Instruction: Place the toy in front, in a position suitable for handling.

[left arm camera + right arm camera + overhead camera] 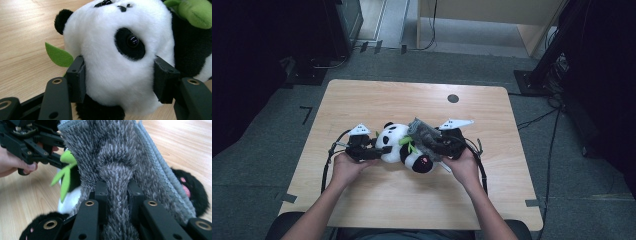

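Grey shaggy cloth (pixel 117 170) sits closest in the right gripper view, a fold of it pinched between the two black jaws of the right gripper (pixel 117 195) at the bottom centre of the frame; the jaws stand nearly closed, with only that ridge of pile between them. Outward from there the cloth fans up to the top of the frame, its stitched hem running down to the lower right, and behind it show the panda's green leaf and black paws.

In the left gripper view, the left gripper (pixel 120 77) clamps the head of the plush panda (pixel 117 57): one pad presses the white fur at lower left, the other at lower right, so the jaws stand about half open around the head.

From the high view, the panda (pixel 399 145) lies on its side at mid-frame on the wooden surface (pixel 362 100), its long axis running from left to lower right, head toward the left gripper (pixel 369 150), feet toward the person's right hand (pixel 462 162). The cloth (pixel 422 131) rests bunched on the upper right side of the body, just by the right gripper (pixel 437 142).

What matters next, I judge, is that the cloth lies over the toy's body while the head is pinned: the right hand, nearer the body, can draw the cloth along that axis.
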`<action>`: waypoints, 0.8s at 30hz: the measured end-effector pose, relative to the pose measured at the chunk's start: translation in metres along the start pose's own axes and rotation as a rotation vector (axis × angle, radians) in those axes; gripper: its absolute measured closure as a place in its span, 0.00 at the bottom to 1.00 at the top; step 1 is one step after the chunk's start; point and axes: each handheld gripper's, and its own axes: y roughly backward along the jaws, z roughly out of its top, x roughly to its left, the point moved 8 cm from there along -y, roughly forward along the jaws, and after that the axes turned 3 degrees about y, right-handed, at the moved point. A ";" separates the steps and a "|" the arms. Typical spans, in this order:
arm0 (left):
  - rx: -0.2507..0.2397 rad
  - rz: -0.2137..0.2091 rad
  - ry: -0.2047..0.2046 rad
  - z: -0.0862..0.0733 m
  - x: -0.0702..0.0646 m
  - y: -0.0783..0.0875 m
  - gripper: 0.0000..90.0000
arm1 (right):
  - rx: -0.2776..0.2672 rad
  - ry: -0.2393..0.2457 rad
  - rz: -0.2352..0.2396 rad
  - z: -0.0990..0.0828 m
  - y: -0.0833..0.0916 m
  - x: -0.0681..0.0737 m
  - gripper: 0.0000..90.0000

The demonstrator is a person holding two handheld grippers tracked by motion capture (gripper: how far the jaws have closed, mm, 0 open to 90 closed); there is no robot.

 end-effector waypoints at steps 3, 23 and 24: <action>0.005 -0.001 0.006 0.000 0.000 0.000 0.44 | -0.001 -0.012 0.005 -0.006 0.003 -0.003 0.84; 0.012 -0.017 0.024 0.001 0.001 0.000 0.44 | 0.120 -0.063 -0.046 -0.054 0.013 -0.031 0.84; 0.012 -0.018 0.024 0.001 0.001 0.000 0.44 | 0.133 -0.071 -0.054 -0.057 0.012 -0.033 0.84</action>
